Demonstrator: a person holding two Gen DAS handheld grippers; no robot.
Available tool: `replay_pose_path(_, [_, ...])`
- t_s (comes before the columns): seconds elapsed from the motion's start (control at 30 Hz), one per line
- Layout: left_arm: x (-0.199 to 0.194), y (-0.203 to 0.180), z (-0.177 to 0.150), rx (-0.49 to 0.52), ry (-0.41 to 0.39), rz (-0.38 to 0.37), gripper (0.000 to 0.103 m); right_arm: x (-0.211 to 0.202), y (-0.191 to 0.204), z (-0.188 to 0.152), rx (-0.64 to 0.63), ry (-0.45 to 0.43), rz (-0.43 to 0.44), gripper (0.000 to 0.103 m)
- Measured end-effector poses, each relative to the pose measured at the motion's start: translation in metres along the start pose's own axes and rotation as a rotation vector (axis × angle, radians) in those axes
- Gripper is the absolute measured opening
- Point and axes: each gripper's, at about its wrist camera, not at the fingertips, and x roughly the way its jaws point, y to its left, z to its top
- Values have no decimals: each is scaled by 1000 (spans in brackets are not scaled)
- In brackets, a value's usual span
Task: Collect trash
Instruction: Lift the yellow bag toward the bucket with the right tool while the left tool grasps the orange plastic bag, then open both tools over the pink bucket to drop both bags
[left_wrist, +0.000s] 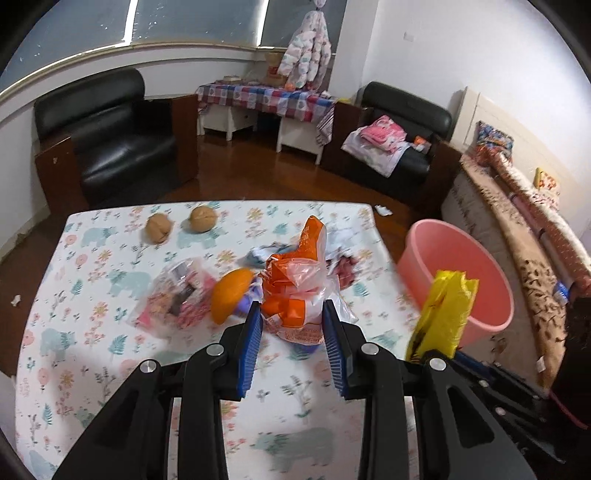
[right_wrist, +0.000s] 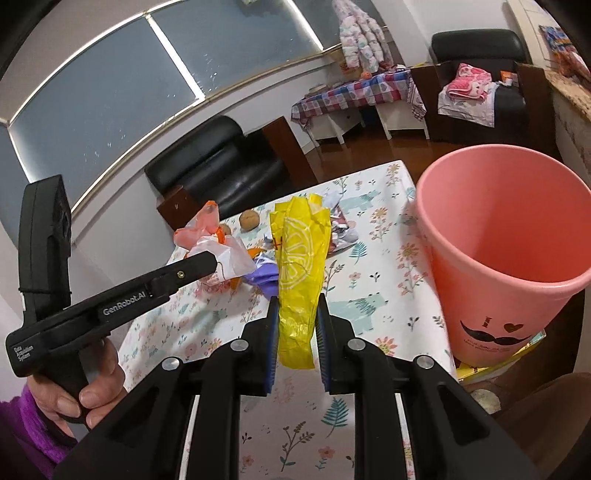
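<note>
The right hand-held gripper (right_wrist: 294, 325) is squeezed shut on a yellow wrapper (right_wrist: 300, 258) with a lemon slice drawn on it. The wrapper sticks up from between the pads, thin and crinkly. It looks very light and a bit slippery, so holding it low down, where it is bunched, seems best.

The left hand-held gripper (left_wrist: 292, 325) is closed on an orange and white plastic bag (left_wrist: 295, 280). The bag is soft and puffy and would squash easily. The thick, scrunched middle looks like the safest place to hold.

Just to the right of the right hand-held gripper stands the pink bin (right_wrist: 480, 206), its mouth wide open.

On the worktop (left_wrist: 92, 332), left of the held bag, lie an orange peel (left_wrist: 231, 291) and a clear packet (left_wrist: 177, 291). Behind the bag are more crumpled wrappers (left_wrist: 343, 258). Farther off, to the left, sit two walnuts (left_wrist: 181, 223), which look hard and round and may roll.
</note>
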Motion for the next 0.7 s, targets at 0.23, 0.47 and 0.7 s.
replay_pose_path(0.23, [2,-30,11,53,-21,-44,32,-18,-21,17,37,-85,-29,19])
replay_pose_path(0.47, [9,-69,33,97,-43,-135,32,-44,-59,39,88,-189,-130,19])
replay_pose_path(0.7, [34,-118,44,150,-23,-231,32,-50,-100,44,133,-211,-247,19])
